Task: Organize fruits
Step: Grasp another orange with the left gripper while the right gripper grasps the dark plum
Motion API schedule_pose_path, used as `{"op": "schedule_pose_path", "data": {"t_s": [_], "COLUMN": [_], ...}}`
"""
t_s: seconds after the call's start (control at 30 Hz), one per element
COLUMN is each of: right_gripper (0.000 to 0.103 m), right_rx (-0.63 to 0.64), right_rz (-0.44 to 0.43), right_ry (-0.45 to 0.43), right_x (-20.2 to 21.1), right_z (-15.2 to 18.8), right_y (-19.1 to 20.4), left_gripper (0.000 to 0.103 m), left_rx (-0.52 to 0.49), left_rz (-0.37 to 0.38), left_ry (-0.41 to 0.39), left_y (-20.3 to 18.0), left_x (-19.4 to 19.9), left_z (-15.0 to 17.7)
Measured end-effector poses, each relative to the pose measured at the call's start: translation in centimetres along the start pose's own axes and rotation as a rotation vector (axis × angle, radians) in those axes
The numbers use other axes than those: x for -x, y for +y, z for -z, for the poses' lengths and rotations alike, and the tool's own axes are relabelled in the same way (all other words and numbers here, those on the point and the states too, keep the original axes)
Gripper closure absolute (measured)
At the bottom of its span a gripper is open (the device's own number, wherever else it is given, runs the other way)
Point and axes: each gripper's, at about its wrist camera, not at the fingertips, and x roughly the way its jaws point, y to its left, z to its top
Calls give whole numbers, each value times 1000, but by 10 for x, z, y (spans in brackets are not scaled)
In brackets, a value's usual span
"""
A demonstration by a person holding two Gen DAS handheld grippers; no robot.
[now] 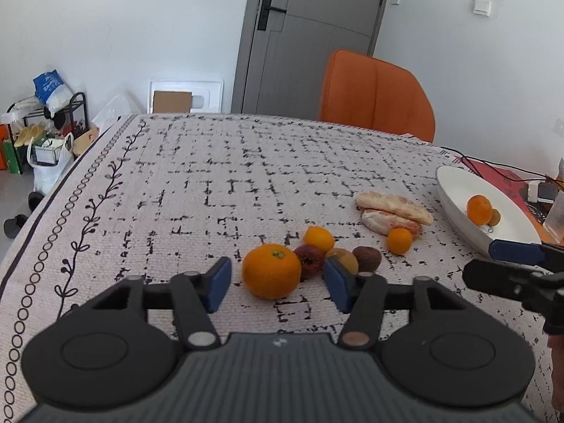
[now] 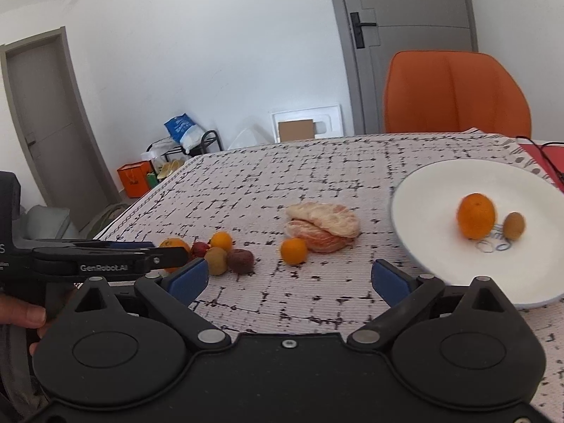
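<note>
Orange (image 1: 271, 270), big one, sits on the cloth (image 1: 211, 190) at lower centre of the left view, between the pads of my left gripper (image 1: 276, 283). Jaws half closed around it; a sliver of cloth shows on each side, so pads not yet pressing. No grip so far, as I read it.

Handling: round, firm, waxy rind, moderate weight. Likely to roll or squirt out if pinched off-centre. I'd take it across the widest girth, stem up, squeezing gently.

Crowding: a dark red fruit (image 1: 309, 260) touches the orange on its right. Just behind my right pad lies a yellow-brown fruit (image 1: 342, 260), then a brown one (image 1: 366, 259) and a small orange (image 1: 319, 239). That pad may nudge them on closing.

Further right: another small orange (image 1: 399, 241) against peeled citrus pieces (image 1: 393, 211). Plate (image 1: 454, 190) at right edge already holds an orange (image 1: 479, 209) and a small greenish fruit (image 1: 495, 217).

Right gripper (image 2: 290, 280) wide, empty, at lower centre of its view, bare cloth between the fingers, plate (image 2: 423, 197) at right.

Chair (image 1: 377, 95) behind the table, cables (image 1: 507, 172) past the plate; neither in my way.
</note>
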Motion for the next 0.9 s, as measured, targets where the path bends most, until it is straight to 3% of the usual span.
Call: {"op": "schedule_pose_path", "data": {"t_s": [0.07, 0.1, 0.5, 0.67, 0.8, 0.9], "right_gripper": [9, 11, 40, 45, 58, 59], "right_rx": [5, 9, 28, 35, 40, 42], "right_rz": [-10, -14, -35, -45, -57, -55], "right_ry": [11, 17, 62, 71, 83, 89], "right_x": [-6, -8, -28, -35, -45, -49], "right_z": [0, 0, -1, -4, -6, -8], "right_y": [3, 5, 15, 19, 22, 23], "left_gripper": [66, 67, 68, 68, 68, 68], "left_rx": [9, 8, 37, 46, 55, 54], "left_rz": [6, 2, 18, 14, 10, 8], "left_ry": [16, 18, -24, -37, -39, -42], "left_y": [2, 3, 12, 18, 23, 26], "left_x": [-3, -3, 12, 17, 19, 21], "left_z": [1, 1, -3, -5, -4, -4]}}
